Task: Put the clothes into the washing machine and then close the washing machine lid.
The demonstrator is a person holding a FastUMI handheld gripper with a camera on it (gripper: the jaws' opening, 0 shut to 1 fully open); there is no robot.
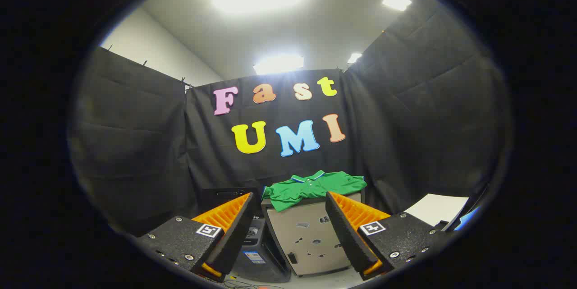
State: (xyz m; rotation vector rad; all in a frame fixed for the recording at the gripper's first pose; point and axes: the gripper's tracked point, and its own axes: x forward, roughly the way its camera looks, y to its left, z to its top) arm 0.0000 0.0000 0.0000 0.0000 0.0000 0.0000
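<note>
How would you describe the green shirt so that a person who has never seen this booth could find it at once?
Look at the black cloth wall at the back, then down to the pale box-like unit standing in front of it. The shirt lies draped over its top, beyond the open gripper. It is the one bright green thing there, with a striped collar.

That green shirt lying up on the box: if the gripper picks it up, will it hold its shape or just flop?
Probably flop: the green shirt already drapes limply over the box's edge. It looks light, so it should lift easily. The open gripper would likely pinch only a fold, leaving the rest dangling.
</note>
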